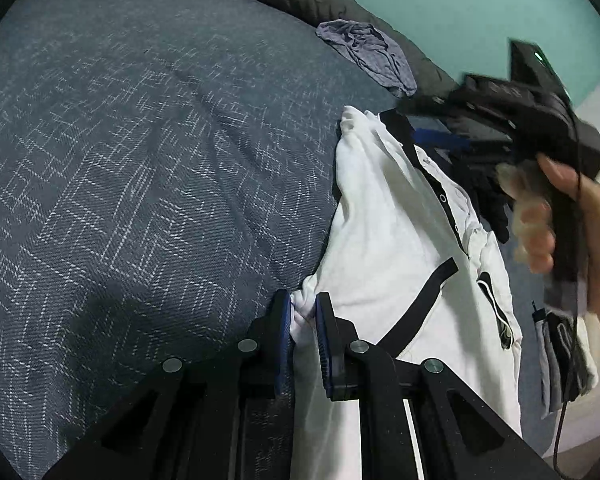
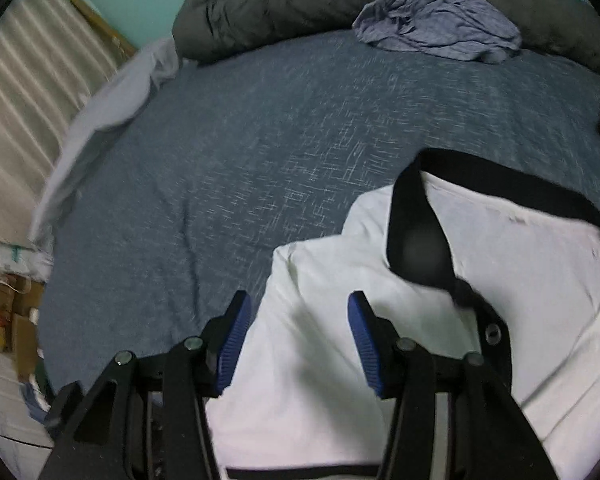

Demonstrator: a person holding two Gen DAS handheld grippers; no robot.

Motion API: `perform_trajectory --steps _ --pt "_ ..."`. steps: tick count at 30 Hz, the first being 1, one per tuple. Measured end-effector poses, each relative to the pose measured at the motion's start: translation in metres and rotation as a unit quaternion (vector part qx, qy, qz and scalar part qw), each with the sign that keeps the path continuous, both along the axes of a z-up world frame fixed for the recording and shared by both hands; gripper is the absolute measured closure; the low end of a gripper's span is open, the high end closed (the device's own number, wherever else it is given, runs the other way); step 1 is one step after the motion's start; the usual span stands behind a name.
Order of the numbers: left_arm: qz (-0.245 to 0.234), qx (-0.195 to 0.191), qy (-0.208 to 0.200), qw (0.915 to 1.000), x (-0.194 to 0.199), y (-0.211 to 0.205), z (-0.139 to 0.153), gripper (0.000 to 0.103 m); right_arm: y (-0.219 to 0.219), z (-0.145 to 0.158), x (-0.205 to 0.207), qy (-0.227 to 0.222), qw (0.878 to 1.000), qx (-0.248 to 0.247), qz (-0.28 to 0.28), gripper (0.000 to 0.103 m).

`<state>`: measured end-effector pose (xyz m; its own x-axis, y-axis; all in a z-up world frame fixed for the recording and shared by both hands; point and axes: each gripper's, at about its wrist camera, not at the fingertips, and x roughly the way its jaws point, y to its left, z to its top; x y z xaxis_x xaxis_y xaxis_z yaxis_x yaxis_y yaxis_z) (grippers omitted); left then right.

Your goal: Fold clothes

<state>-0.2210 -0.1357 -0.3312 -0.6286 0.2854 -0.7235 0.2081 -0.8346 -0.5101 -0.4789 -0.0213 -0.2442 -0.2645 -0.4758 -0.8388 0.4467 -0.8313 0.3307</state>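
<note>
My left claw (image 1: 303, 312) is pinching a bunched fold of the white shirt (image 1: 384, 216) between its blue pads, the jaws standing only slightly apart with the cloth squeezed in the gap. From that pinch the shirt is running away from me and to the right, its black collar (image 2: 460, 184) and black button placket (image 1: 444, 196) showing, and a black stripe crossing the front. My right claw (image 2: 296, 336) is hanging with its jaws about halfway apart; the white shirt is lying under and between the blue pads, but the pads are not pressing on it, so it is gripping nothing. In the left wrist view the right claw is showing as a blurred black shape at the far right, with my hand (image 1: 572, 232) wrapping its handle. The shirt is lying on the dark blue patterned bedspread (image 1: 140, 160), toward the near right part of the bed. Further off, a crumpled blue-grey garment (image 2: 440, 20) is resting at the far side of the bedspread, just against a rolled dark grey duvet (image 2: 284, 0). Behind that, a green wall (image 1: 460, 0) is closing the scene, and pale curtains (image 2: 28, 100) are hanging at the far left.
</note>
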Motion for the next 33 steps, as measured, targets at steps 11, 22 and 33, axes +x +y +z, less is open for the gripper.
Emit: perform_trajectory --steps 11,22,33 --pt "-0.010 -0.001 -0.001 1.0000 0.000 -0.001 0.000 0.089 -0.055 -0.020 -0.011 0.009 0.996 0.064 0.057 0.086" --pt "-0.009 0.000 -0.002 1.0000 0.001 -0.001 -0.001 0.089 -0.048 -0.015 -0.022 0.041 0.996 0.073 0.013 0.102" --pt "-0.009 0.008 -0.003 0.9999 0.006 -0.004 -0.003 0.089 -0.030 -0.028 -0.041 0.026 0.997 0.049 -0.049 0.102"
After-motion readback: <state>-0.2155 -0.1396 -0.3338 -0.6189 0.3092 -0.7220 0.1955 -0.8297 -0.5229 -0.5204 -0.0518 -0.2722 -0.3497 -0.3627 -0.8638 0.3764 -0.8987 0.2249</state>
